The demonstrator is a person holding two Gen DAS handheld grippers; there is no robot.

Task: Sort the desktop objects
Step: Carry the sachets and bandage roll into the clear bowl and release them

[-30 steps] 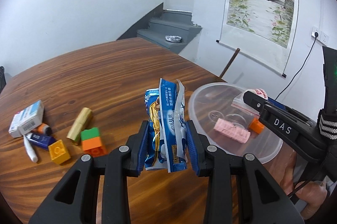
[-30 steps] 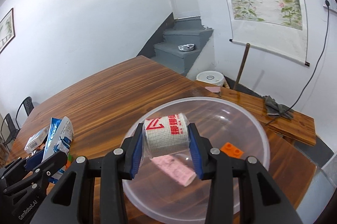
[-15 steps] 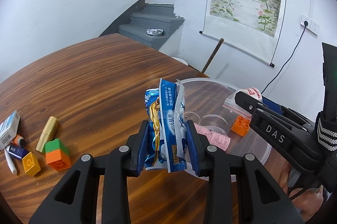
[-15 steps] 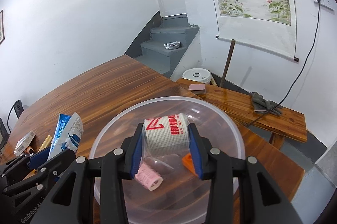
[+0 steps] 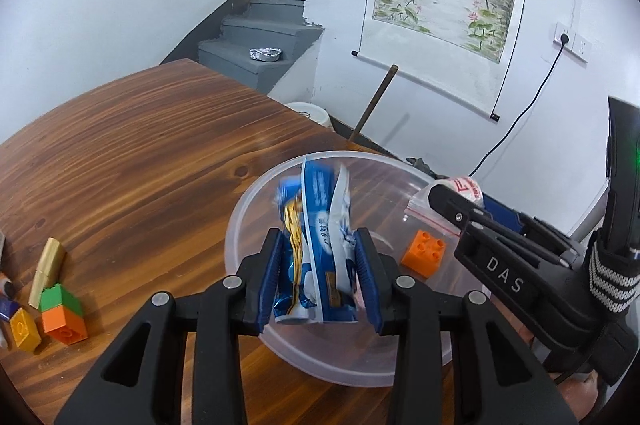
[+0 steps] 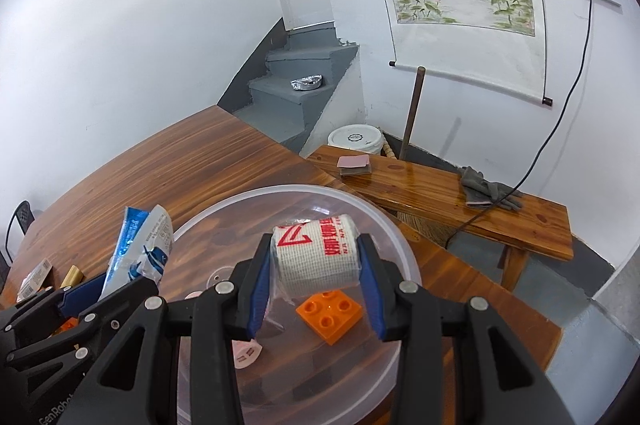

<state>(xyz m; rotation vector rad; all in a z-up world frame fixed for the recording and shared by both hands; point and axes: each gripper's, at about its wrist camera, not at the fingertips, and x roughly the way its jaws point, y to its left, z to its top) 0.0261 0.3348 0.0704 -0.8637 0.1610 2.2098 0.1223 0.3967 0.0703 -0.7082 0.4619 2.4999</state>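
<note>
A clear plastic bowl [image 5: 248, 209] [image 6: 280, 190] stands on the wooden table. My left gripper [image 5: 319, 237] hangs over its near-left side and its jaws are opening. A blue and white snack packet [image 5: 320, 233] [image 6: 140, 249] stands blurred between the pads, loose. My right gripper [image 6: 315, 239] is shut on a white bandage roll [image 6: 316, 257] in a clear bag, above the bowl's middle. An orange brick [image 6: 330, 313] [image 5: 424, 257] and a pink item [image 6: 244, 353] lie in the bowl.
On the table to the left lie a green-on-orange brick stack [image 5: 62, 313], a yellow brick [image 5: 24, 333] and a gold tube [image 5: 48, 265]. A wooden bench [image 6: 440, 193] stands beyond the table's right edge, with a white bucket [image 6: 354, 141] behind it.
Both grippers have moved forward over the bowl. The left jaws have widened and the packet now looks blurred between them. The right gripper still grips the roll.
</note>
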